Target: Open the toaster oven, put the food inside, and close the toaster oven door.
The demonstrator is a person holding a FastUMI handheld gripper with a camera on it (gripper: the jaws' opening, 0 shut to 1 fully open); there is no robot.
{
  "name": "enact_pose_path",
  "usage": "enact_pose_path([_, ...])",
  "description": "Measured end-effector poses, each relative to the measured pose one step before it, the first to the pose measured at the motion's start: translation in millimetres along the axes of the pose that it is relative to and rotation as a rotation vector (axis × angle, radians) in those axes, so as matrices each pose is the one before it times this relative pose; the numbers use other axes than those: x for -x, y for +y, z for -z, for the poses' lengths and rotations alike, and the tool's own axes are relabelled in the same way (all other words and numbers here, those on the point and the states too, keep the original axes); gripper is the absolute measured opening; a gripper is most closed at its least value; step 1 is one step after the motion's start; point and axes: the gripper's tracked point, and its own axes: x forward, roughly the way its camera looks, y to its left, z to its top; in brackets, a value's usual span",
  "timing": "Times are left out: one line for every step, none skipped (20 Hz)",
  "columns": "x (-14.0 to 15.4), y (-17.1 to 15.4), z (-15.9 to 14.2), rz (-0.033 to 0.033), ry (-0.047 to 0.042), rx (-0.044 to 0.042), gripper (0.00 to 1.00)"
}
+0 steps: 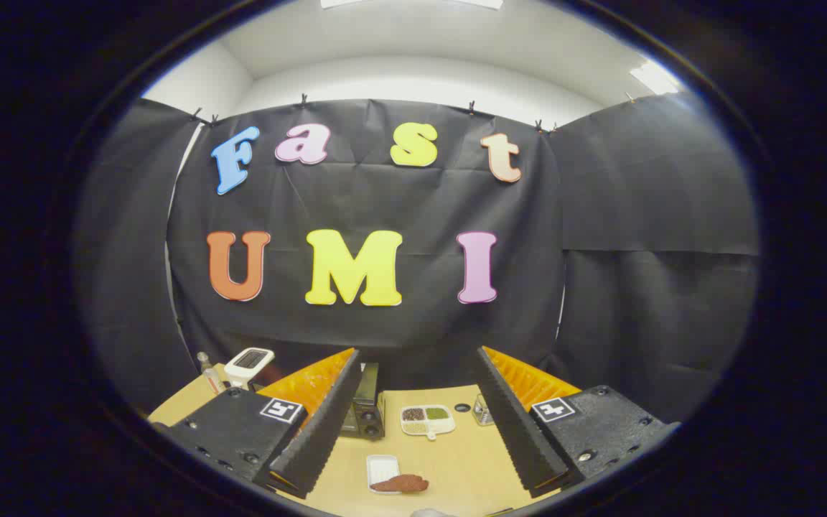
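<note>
1. Wooden, pale tan, the table [456,459] spreads out beneath the gripper [421,424], with the booth's black cloth wall rising behind it.
2. Black ridged pads line the two fingers [324,424], which are backed with orange and stand wide apart; the tongs are released and nothing lies between their pads.
3. Between the fingers, low on the table and nearer than their tips, a small white tray [381,468] lies flat.
4. A brown, flattish piece of food [400,484] rests against the tray's near right corner, partly on the tray and partly over its edge; it is clear of both fingers.
5. Farther along the table, between the fingertips, sits a white divided dish [426,421] with dark, green and pale fillings in its compartments.
6. A dark toaster oven [365,409] stands just beside the left finger's inner face, partly hidden by it, with two knobs low on its front; its door looks closed, though so little shows that I cannot be sure.
7. A small dark round thing [462,408] lies on the table to the right of the dish, and a small metal grater-like item [484,411] stands just beside the right finger.
8. Beyond the left finger, near the table's far left edge, a white appliance [248,366] stands with a slim clear bottle [207,370] close at its left.
</note>
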Motion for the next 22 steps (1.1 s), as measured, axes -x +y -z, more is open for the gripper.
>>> enact_pose_path([-0.23,2.19,-0.85,-0.00091,-0.00122,-0.00135,1.00])
enact_pose_path([0.42,0.06,2.12,0.00183,-0.00045,0.00412,1.00])
enact_pose_path([-1.08,0.92,0.64,-0.00038,-0.00013,0.00458,1.00])
enact_pose_path([-0.50,2.08,1.82,-0.00069,0.00029,0.00467,1.00])
enact_pose_path([-0.88,1.71,0.21,-0.00255,-0.00049,0.00206,1.00])
enact_pose_path([-2.71,1.54,1.71,-0.00066,0.00162,-0.00207,1.00])
enact_pose_path([-0.89,1.81,0.60,-0.00281,0.00077,-0.00436,1.00])
enact_pose_path([-0.43,2.03,1.53,-0.00112,0.00066,-0.00206,1.00])
enact_pose_path([-1.75,0.30,2.19,0.00152,0.00352,0.00177,1.00])
enact_pose_path([-1.77,0.22,1.93,0.00120,0.00287,0.00273,1.00])
enact_pose_path([-1.07,2.21,0.92,-0.00109,0.00184,-0.00071,1.00])
enact_pose_path([-1.27,1.75,0.13,-0.00130,0.00042,-0.00271,1.00])
enact_pose_path([-1.57,2.32,0.59,-0.00208,0.00134,-0.00121,1.00])
enact_pose_path([-4.41,2.53,1.89,0.00029,0.00164,0.00201,1.00])
enact_pose_path([-4.43,2.44,3.73,0.00250,0.00251,0.00318,1.00])
enact_pose_path([-5.06,3.58,2.51,0.00775,0.00512,0.00066,1.00])
enact_pose_path([-4.37,4.95,5.55,0.00737,0.01035,-0.00007,1.00])
enact_pose_path([-6.91,8.25,4.30,-0.00140,0.00382,-0.00161,1.00])
enact_pose_path([-8.34,10.51,5.20,-0.00492,0.00423,0.00534,1.00])
enact_pose_path([-9.01,12.61,5.69,-0.01456,0.00663,0.01076,1.00])
enact_pose_path([-12.14,14.22,8.19,-0.02059,0.00425,0.01401,1.00])
enact_pose_path([-11.84,13.15,8.68,-0.01435,0.01412,0.01231,1.00])
